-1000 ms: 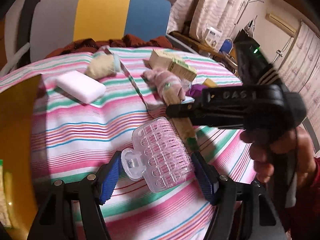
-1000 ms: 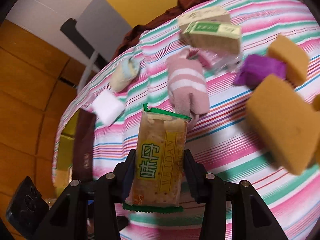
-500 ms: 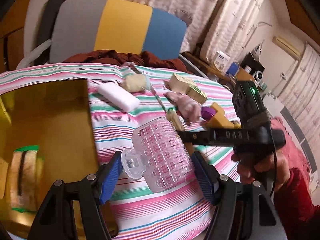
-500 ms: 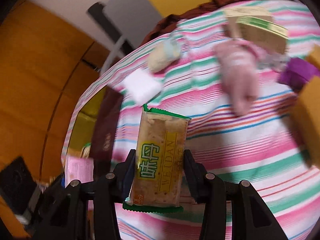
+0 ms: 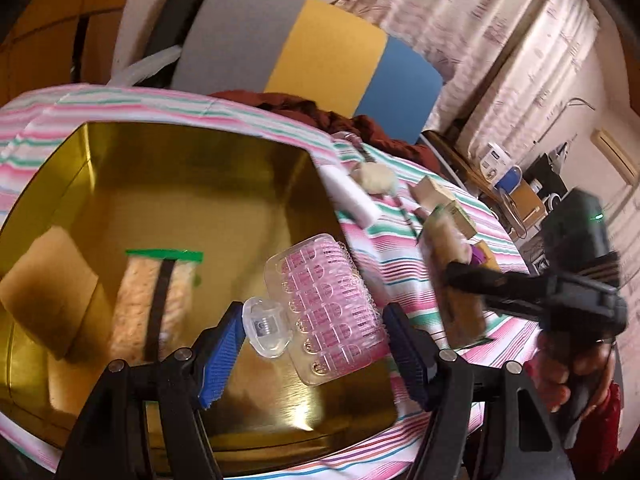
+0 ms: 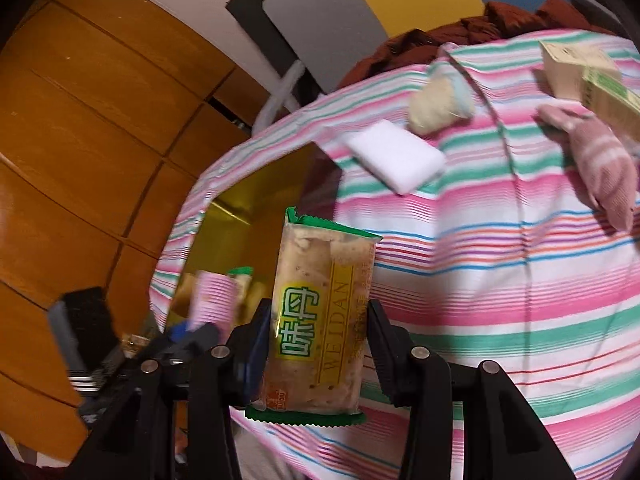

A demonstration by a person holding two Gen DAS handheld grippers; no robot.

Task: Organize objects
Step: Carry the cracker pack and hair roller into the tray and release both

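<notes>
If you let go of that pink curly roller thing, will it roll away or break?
The hair roller looks like a round cylinder, so it might roll, though its clear clip would probably stop it. It seems hollow plastic, so likely light and not fragile. The left gripper holds it over the gold tin, whose walls should catch it.

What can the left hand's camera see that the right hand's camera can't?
Only the left wrist view shows the tin's gold floor, a packet lying in it, and the left gripper holding the pink hair roller. Only the right wrist view reads the yellow label on the cracker packet in the right gripper. Both show the white sponge.
</notes>
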